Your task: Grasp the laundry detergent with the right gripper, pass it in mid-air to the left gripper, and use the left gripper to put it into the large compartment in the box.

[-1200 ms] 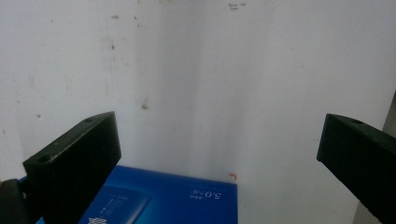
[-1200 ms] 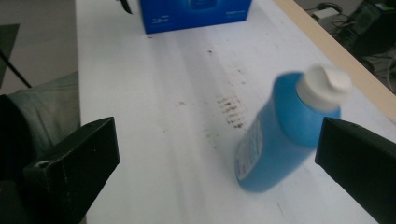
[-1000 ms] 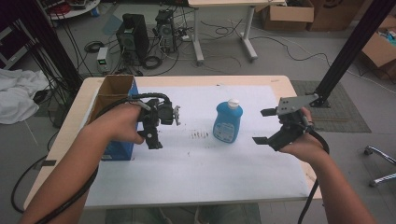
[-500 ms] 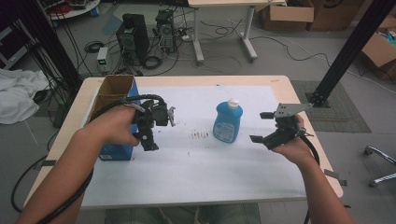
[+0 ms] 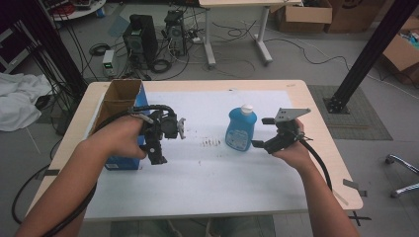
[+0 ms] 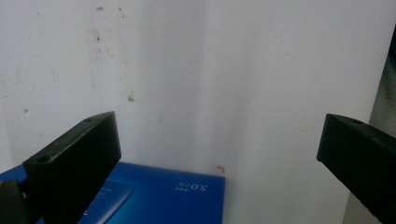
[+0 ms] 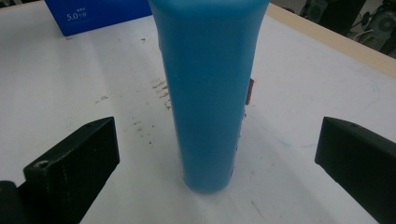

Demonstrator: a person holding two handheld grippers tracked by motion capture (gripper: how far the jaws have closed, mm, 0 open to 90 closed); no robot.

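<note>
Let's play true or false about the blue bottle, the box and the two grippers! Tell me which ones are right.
1. The blue bottle stands upright on the white sheet. True.
2. The right gripper is squeezing the bottle. False: its jaws stand wide apart on either side of the bottle, touching nothing.
3. The bottle has a white cap. True.
4. The left gripper is holding the blue box. False: its jaws are open, and nothing sits between them.
5. The box is open at the top. True.
6. The bottle lies inside the box. False: it stands out on the sheet, well to one side of the box.
</note>
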